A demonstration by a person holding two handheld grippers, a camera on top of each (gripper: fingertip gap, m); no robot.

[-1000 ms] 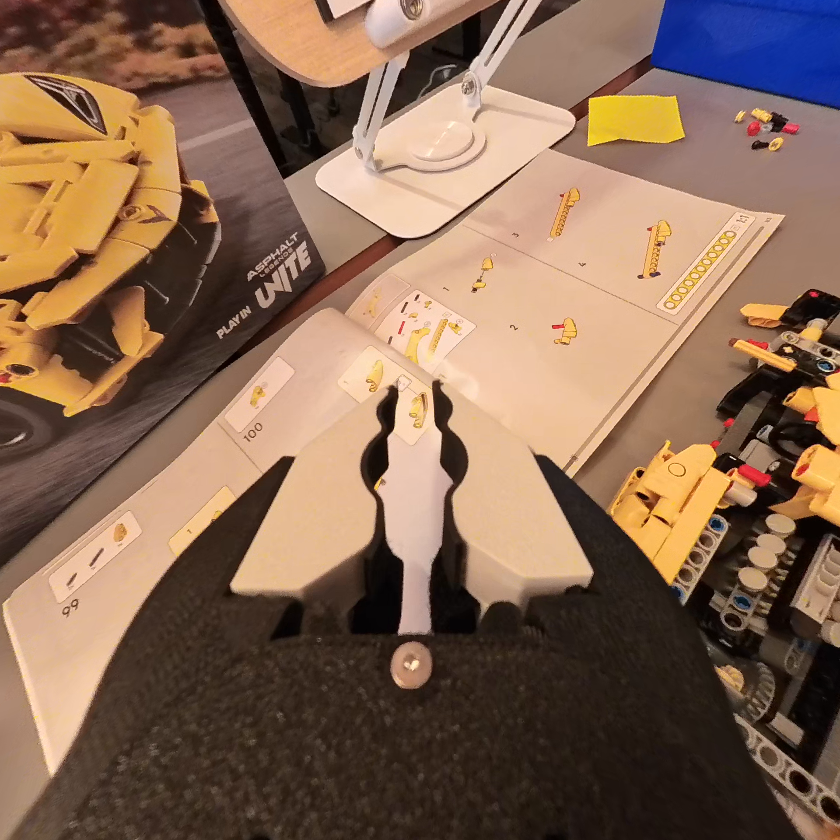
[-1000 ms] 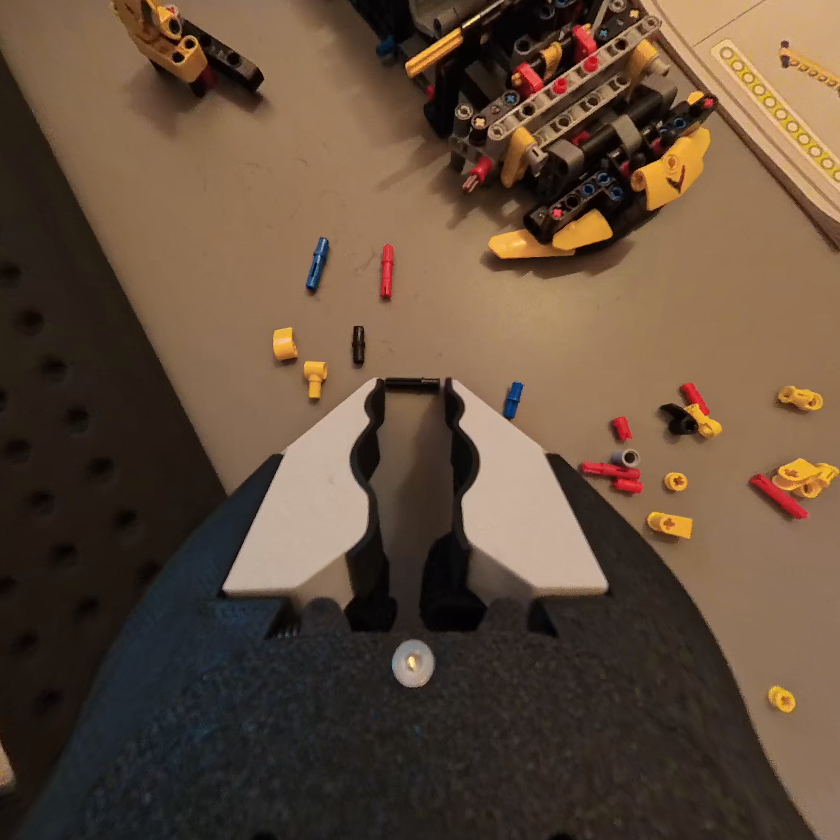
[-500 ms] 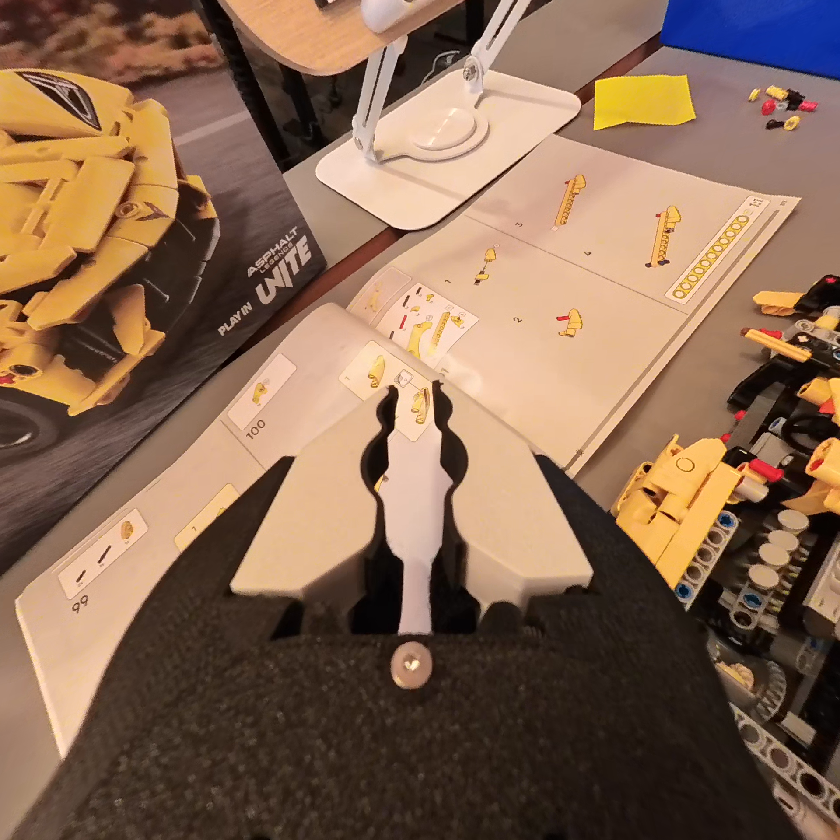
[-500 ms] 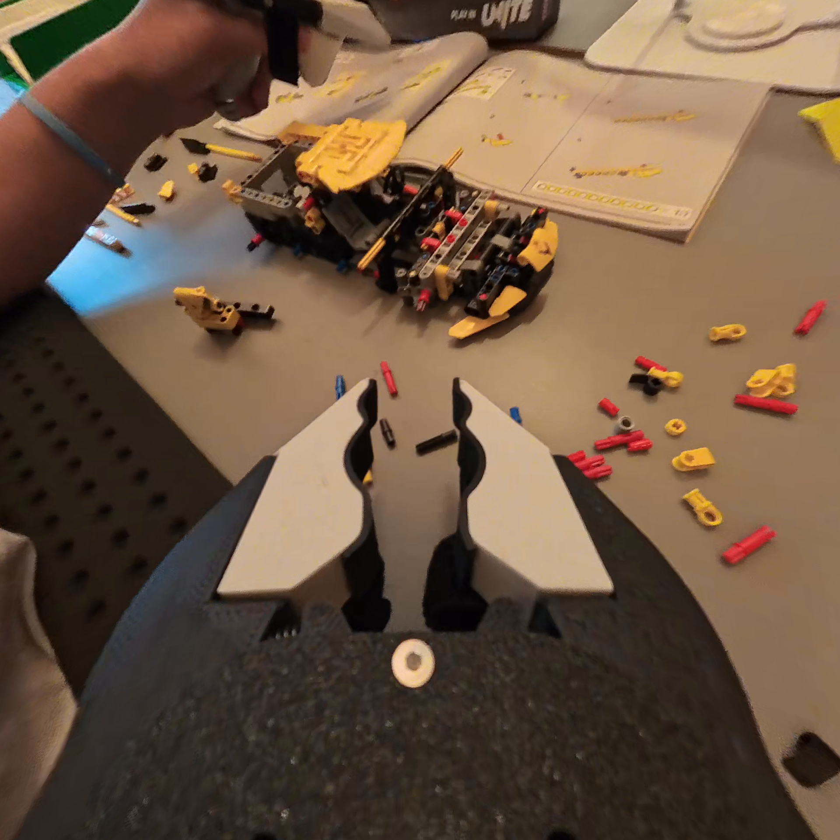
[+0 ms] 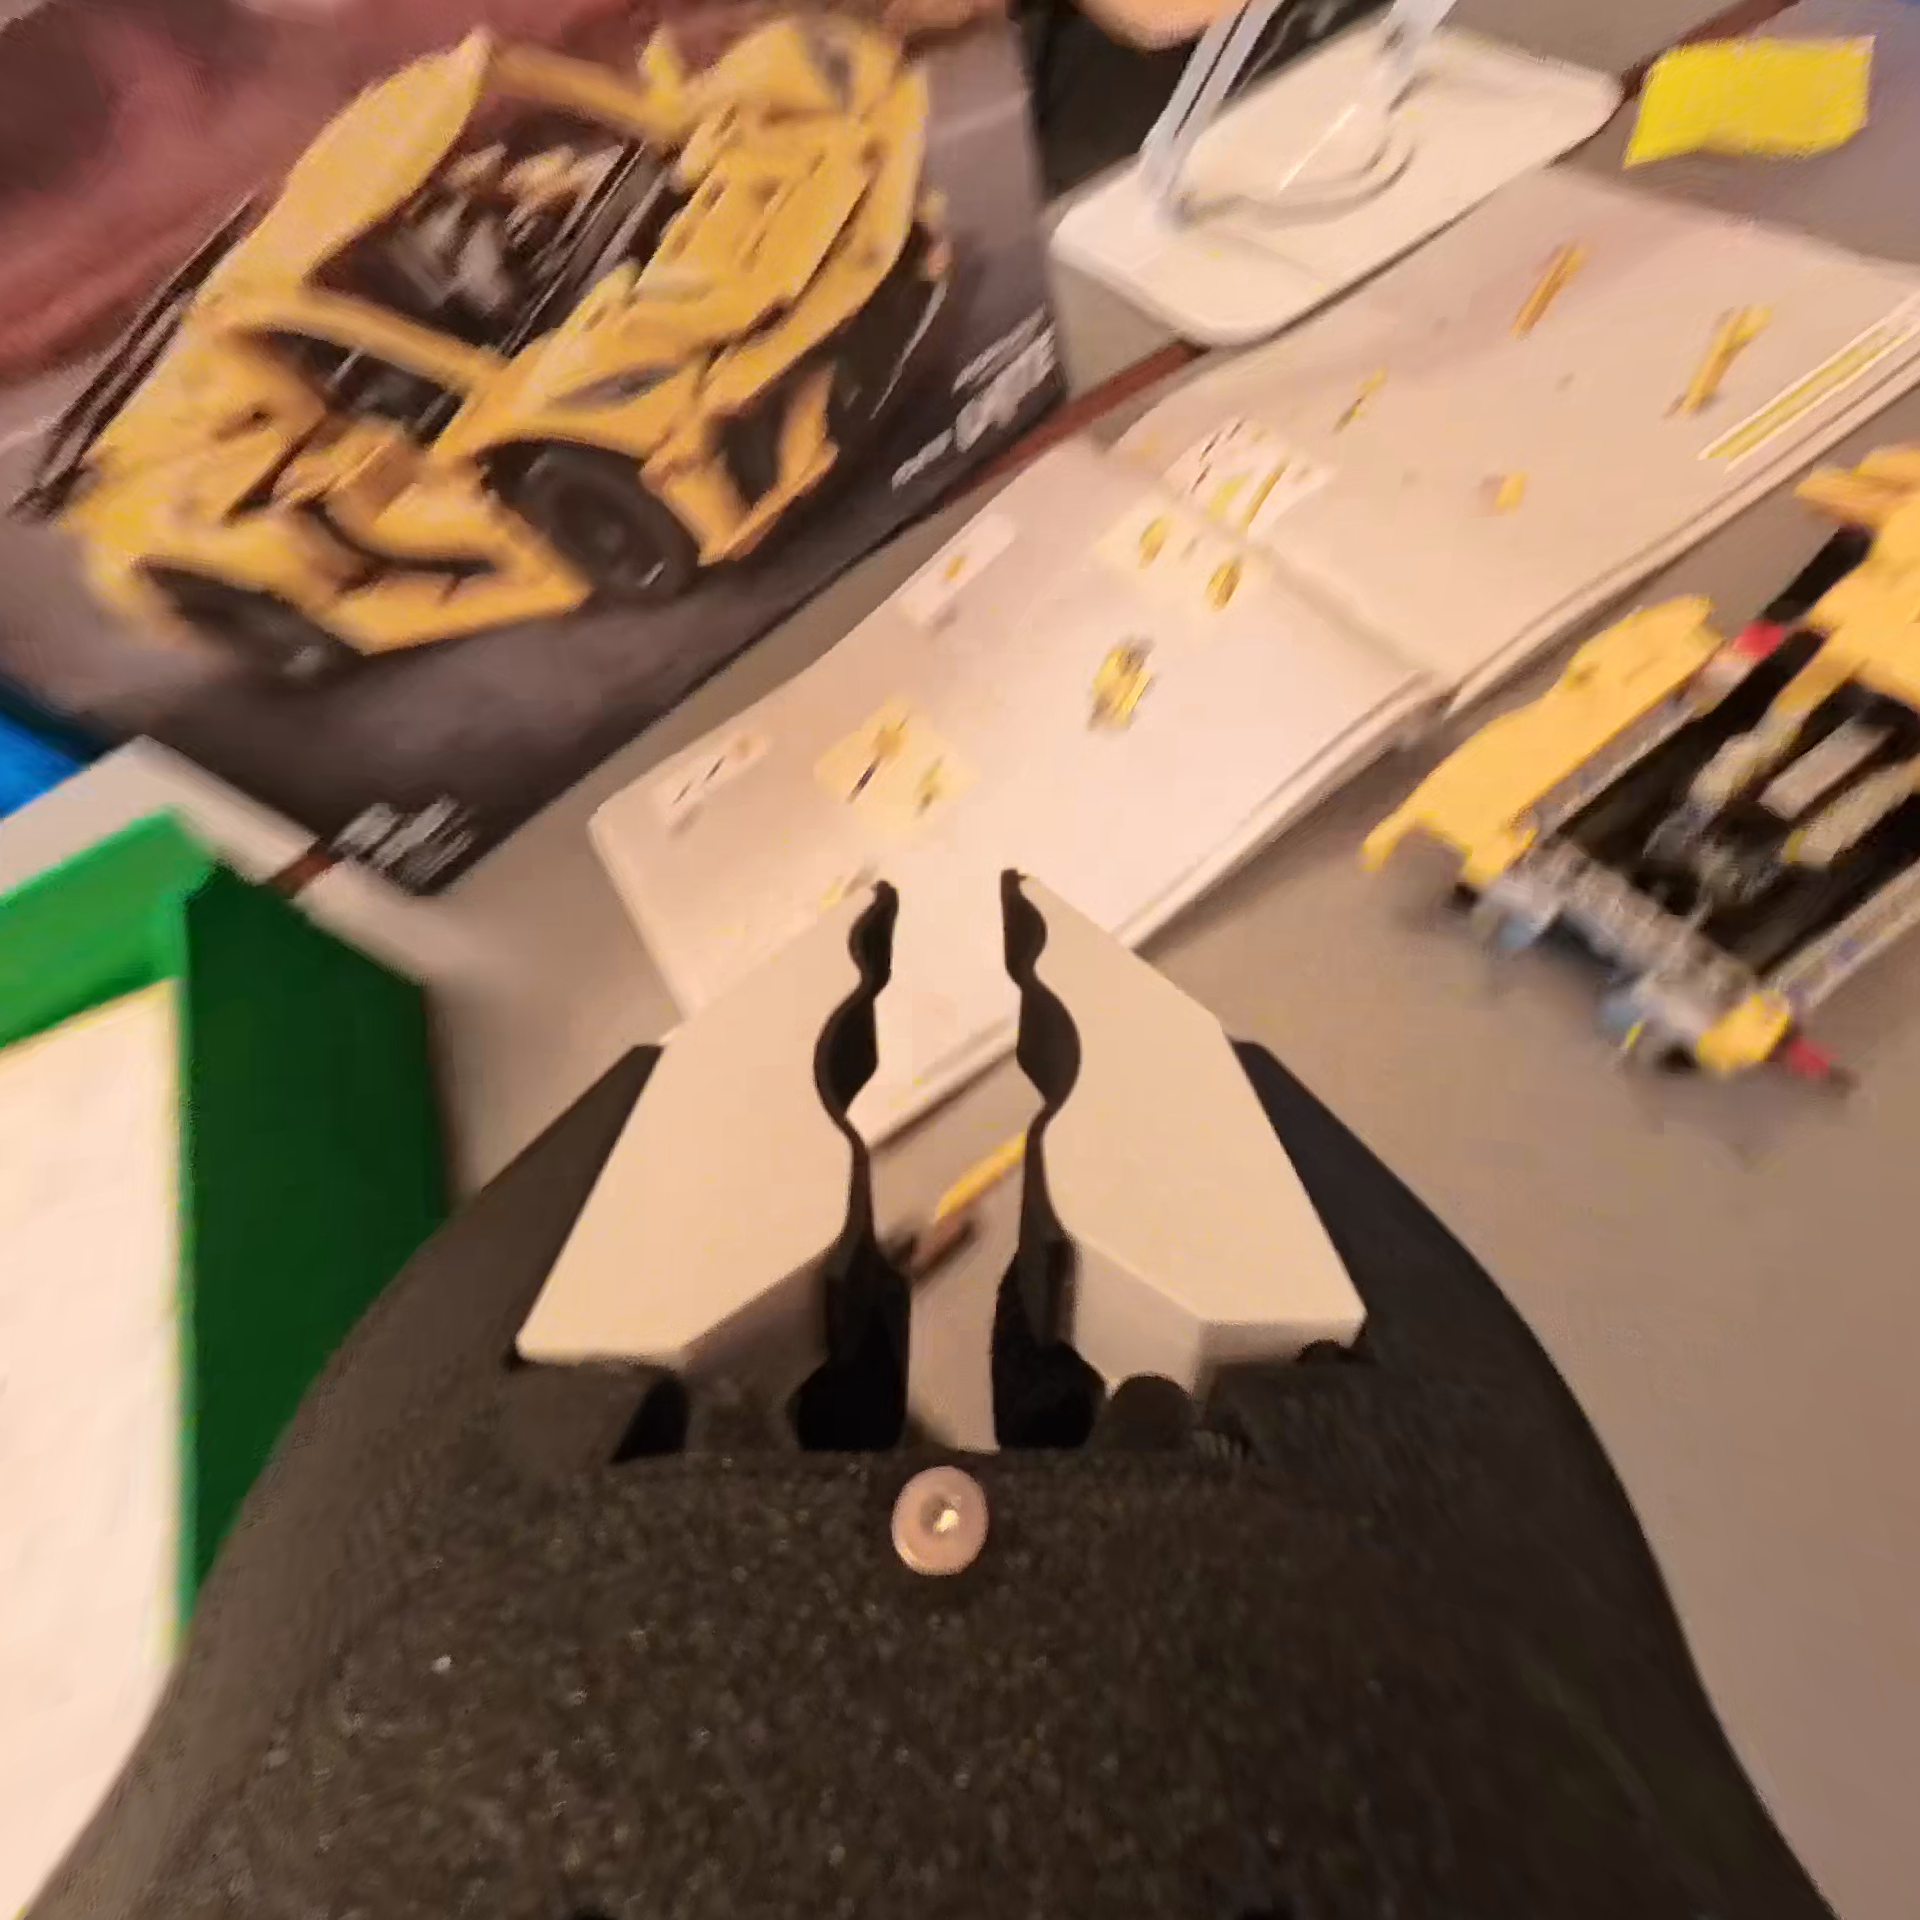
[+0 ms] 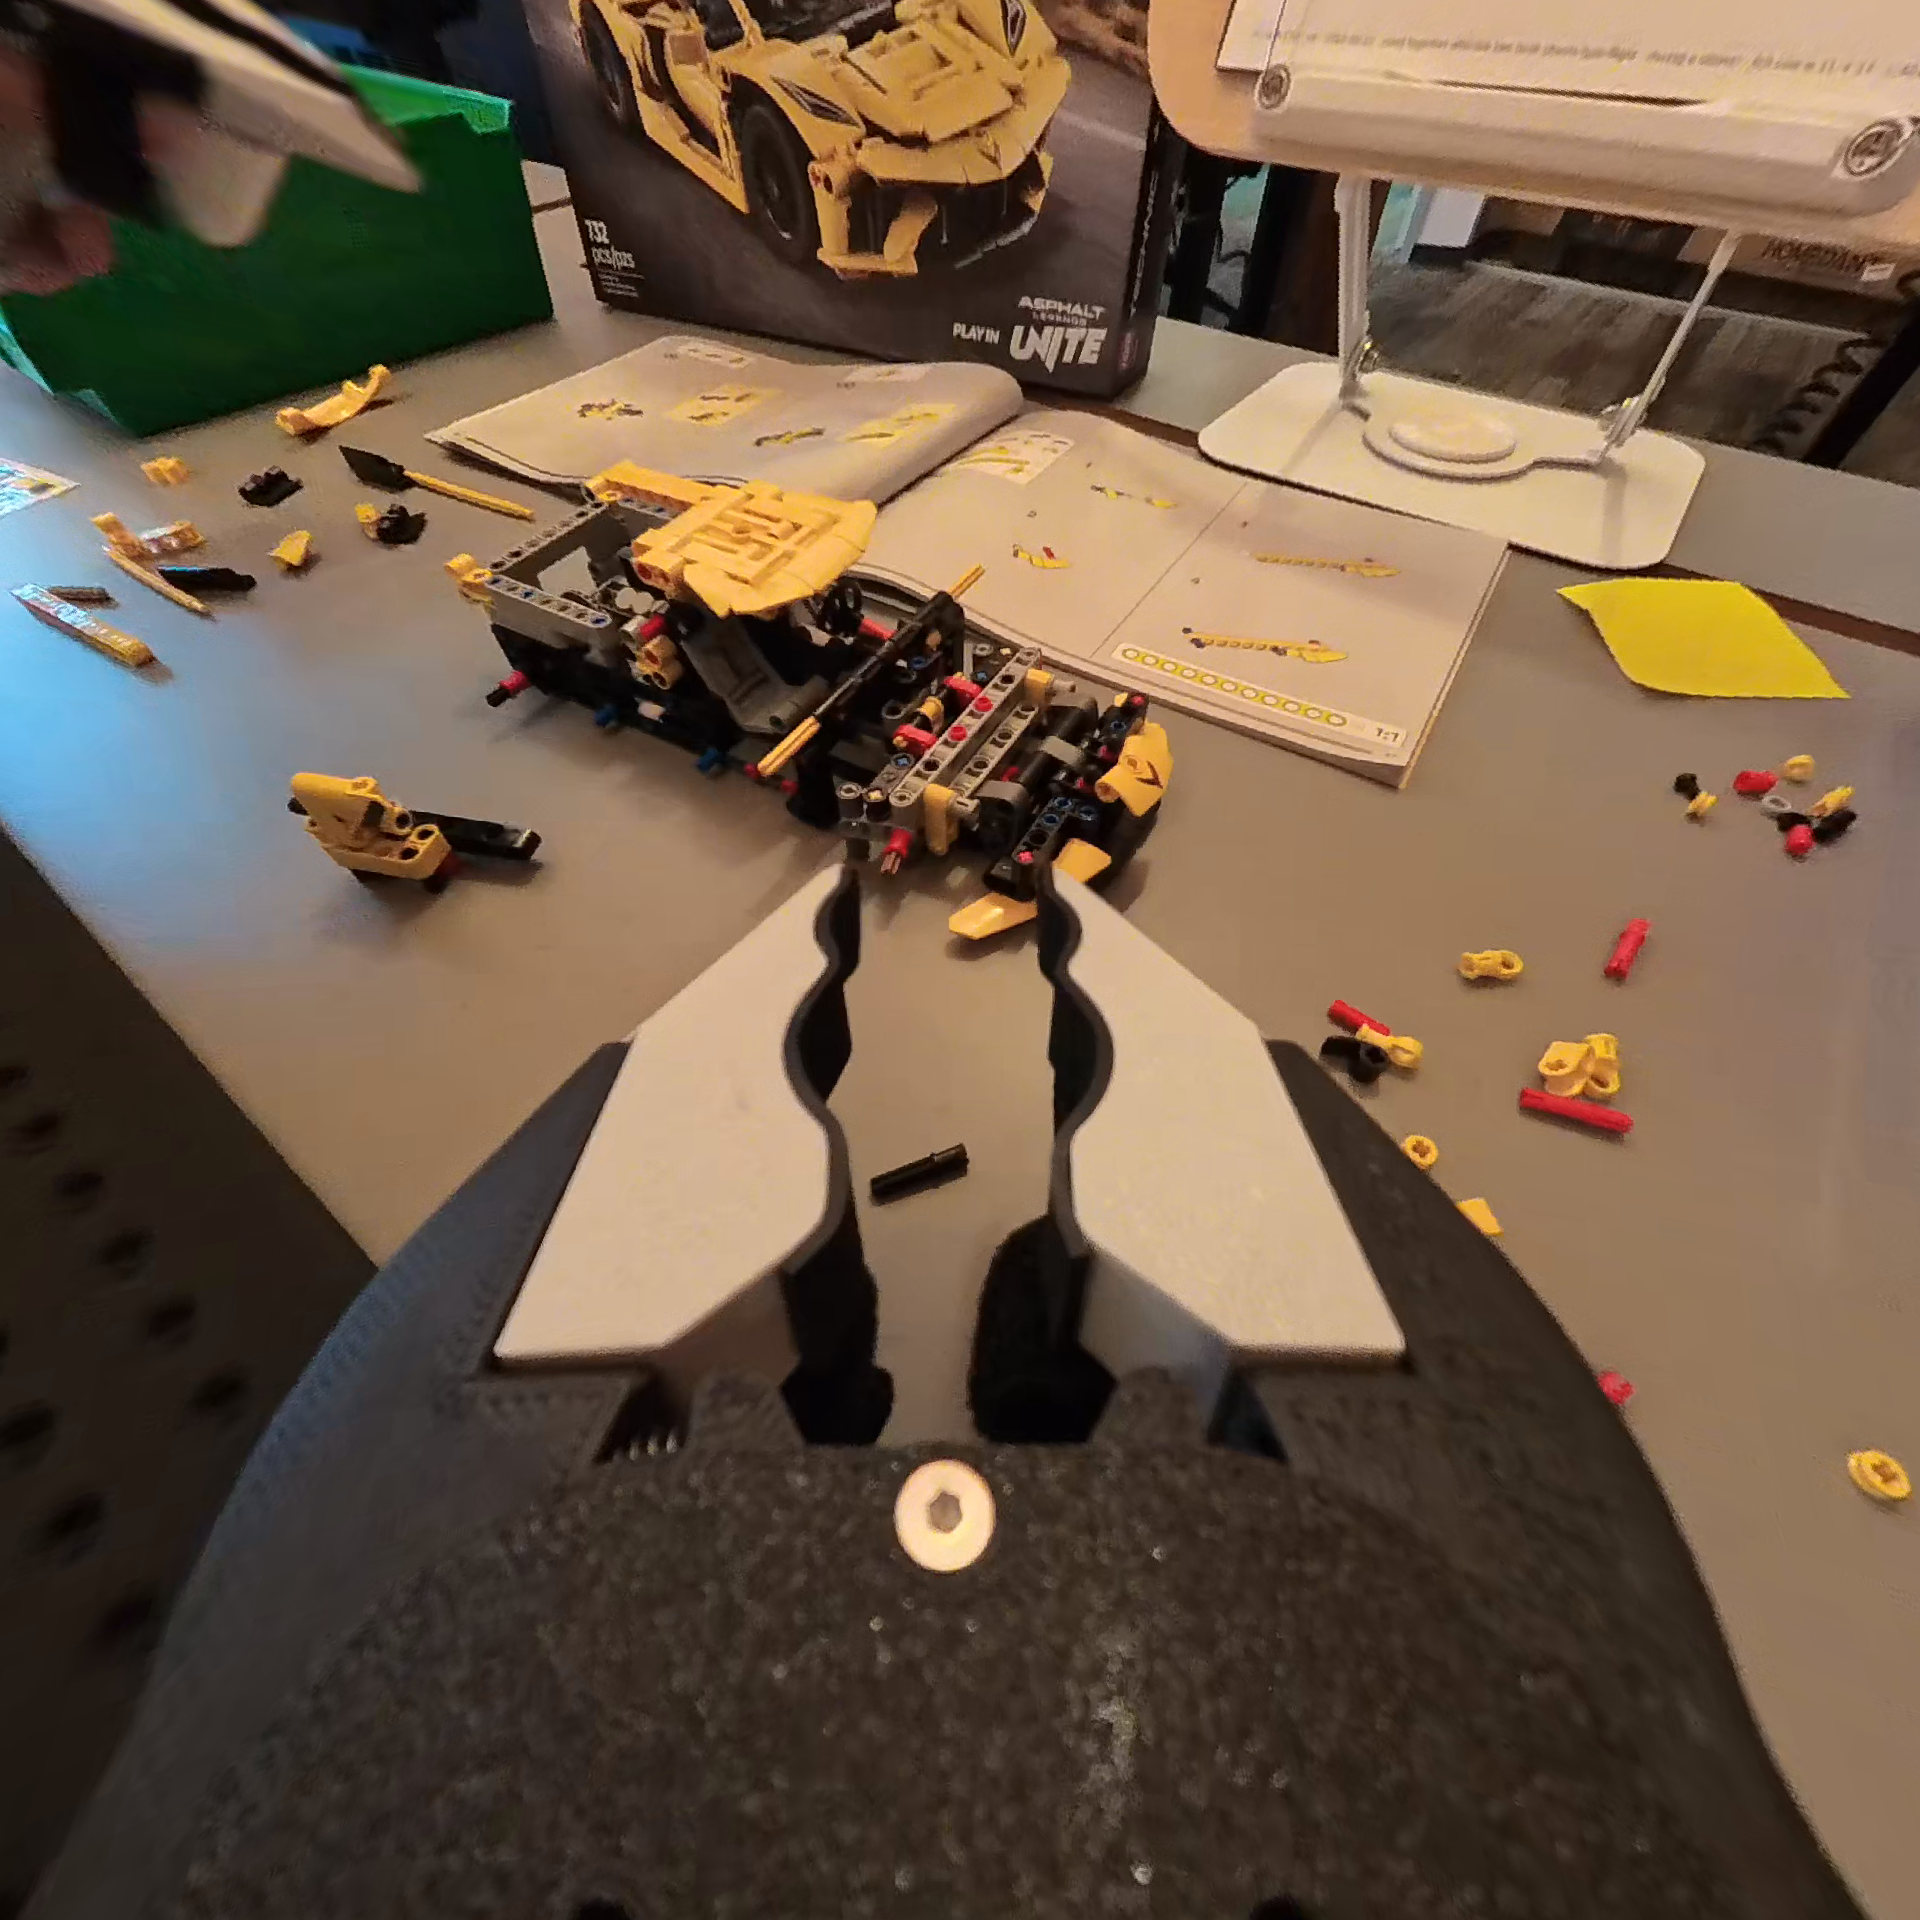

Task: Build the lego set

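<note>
Right gripper open, nothing between its 2 fingers, raised above the grey table. The black pin it held crosswise at its tips 1.0 s ago now lies loose on the table, seen in the gap between the fingers. The half-built car sits just ahead of the tips, on the near edge of the open instruction booklet; the set box stands behind, the green bin at far left.

Left gripper also open and empty; the gap is wider than 0.5 s ago. It has pulled back and swung left, so the booklet page that filled the gap now shows only near the tips. View is motion-blurred; the small yellow piece on the table under the gap looks like an axle, not certain.
</note>
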